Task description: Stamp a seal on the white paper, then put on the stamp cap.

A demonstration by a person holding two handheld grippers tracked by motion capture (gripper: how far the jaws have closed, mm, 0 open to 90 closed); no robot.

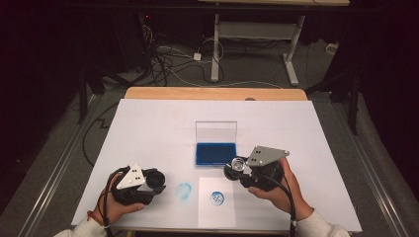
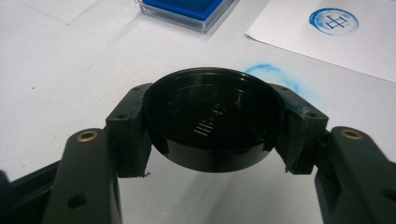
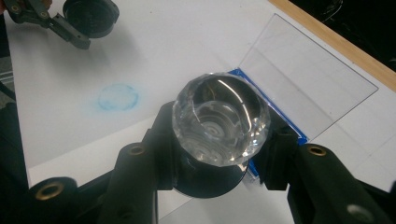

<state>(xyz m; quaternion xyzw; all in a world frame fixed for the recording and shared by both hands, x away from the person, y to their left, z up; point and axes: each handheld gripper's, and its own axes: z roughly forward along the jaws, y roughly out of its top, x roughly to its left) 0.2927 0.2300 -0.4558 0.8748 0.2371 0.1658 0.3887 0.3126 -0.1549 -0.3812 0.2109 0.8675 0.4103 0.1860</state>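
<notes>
At the near edge of the table [image 1: 148,113], the left gripper [image 1: 148,187] has its jaws tight around a black cap [image 2: 212,119], open side up, probably held aside so that it can go back on later. Just beside it lie a blue smudge [image 1: 184,191] and a sheet of paper [image 1: 216,217] with a blue print [image 1: 217,198]. The right gripper [image 1: 236,170] clamps a stamp [image 3: 219,121] with a clear faceted knob, lifted above the paper. Farther off stands the open blue ink pad [image 1: 215,153], its lid upright, ready for inking.
</notes>
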